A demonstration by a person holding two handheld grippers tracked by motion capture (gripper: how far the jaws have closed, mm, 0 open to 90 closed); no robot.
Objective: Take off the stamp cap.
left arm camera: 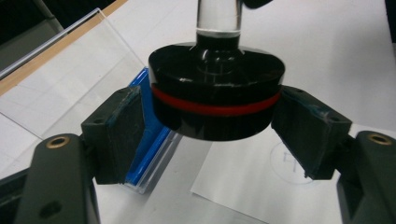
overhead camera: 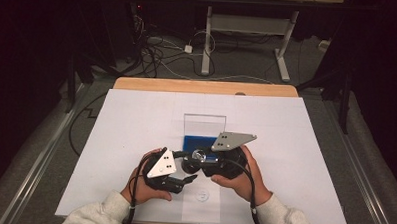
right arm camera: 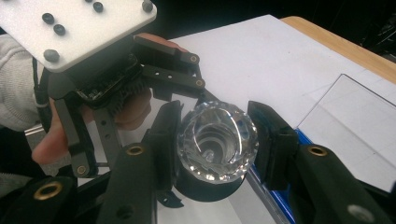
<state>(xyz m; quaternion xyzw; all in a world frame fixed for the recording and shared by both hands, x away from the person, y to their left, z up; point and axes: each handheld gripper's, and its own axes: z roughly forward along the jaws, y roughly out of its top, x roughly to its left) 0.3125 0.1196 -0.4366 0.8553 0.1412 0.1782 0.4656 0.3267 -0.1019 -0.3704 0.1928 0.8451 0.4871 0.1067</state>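
Both hands meet over the middle of the white sheet that covers the surface. The right tool has its jaws pinched around the clear, faceted glass top of the object, one black pad on either side of it. Seen from above, that glass piece sits up off the sheet, between the two hands.

The left tool comes in from the other side, at the black round base with its red band. Its jaws are spread to either side of the base, pads right at the rim, and whether they actually press on it I cannot tell. A clear stem rises out of the base's top.

Behind the object lies a blue tray with a clear upright panel at its back. On the near side, a small paper with a drawn circle lies flat on the sheet.
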